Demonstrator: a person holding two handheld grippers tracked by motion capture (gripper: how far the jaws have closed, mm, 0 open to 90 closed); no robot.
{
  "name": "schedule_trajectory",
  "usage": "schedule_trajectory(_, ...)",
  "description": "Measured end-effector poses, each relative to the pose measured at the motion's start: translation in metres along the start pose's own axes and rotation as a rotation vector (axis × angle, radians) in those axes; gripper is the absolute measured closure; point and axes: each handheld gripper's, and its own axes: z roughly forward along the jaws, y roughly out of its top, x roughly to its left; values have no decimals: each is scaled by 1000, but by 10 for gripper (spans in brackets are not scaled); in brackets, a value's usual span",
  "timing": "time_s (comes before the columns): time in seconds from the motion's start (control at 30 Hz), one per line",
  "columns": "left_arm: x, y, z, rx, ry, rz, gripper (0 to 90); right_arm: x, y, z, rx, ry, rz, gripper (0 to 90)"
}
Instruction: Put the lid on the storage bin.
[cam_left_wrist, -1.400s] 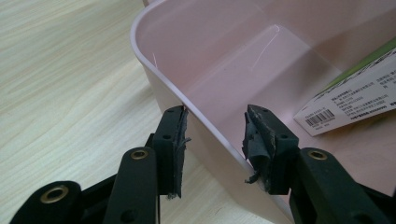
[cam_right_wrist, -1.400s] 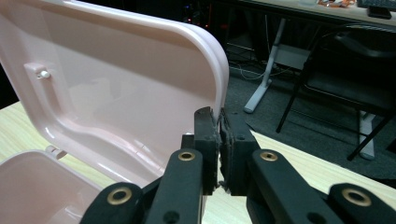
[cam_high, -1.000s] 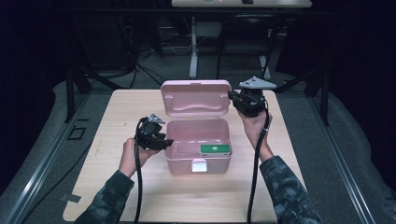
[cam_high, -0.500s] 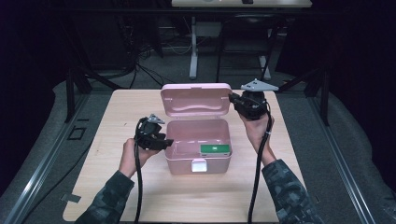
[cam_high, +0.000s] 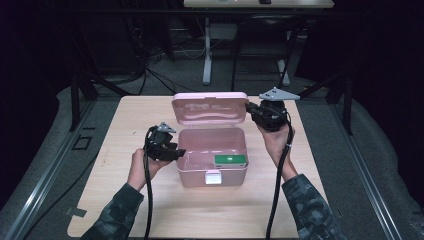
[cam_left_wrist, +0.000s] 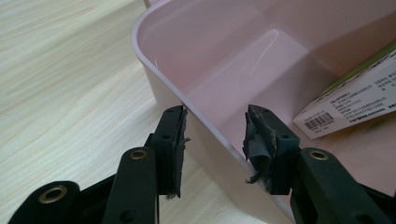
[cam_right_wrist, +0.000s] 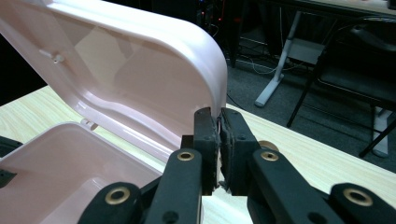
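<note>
Left side: the left gripper (cam_high: 175, 152) is held at the left wall of the pink box (cam_high: 192, 172), which stands mid-desk (cam_high: 125, 125) with its lid (cam_high: 210, 107) raised upright at the back. In the left gripper view the fingers (cam_left_wrist: 173, 154) are seen spread moderately wide, one on each side of the box's left rim (cam_left_wrist: 205, 121): one outside over the desk (cam_left_wrist: 60, 84), one inside the box. The outer pad looks to be touching the wall; a gap is seen at the inner pad, so the wall is straddled, not clamped.

Centre: inside the box a single small carton (cam_high: 231, 159) is seen, green-topped, lying flat against the front right corner. In the left gripper view its white side with a barcode (cam_left_wrist: 355, 109) is visible, well apart from the fingers. The rest of the box floor is bare.

Right side: the right gripper (cam_high: 250, 111) is raised at the lid's right edge. In the right gripper view its fingers (cam_right_wrist: 208, 135) are seen pressed nearly together, pinching the edge of the lid (cam_right_wrist: 140, 60).
</note>
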Motion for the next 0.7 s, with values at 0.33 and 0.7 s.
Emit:
schedule_trajectory(0.33,0,0,0,-1,1,7,573,2,-4,-6,6,11,-3,851)
schedule_trajectory(0.7,0,-2,1,-5,-6,1,567,4,-8,-11,19,24,0,845)
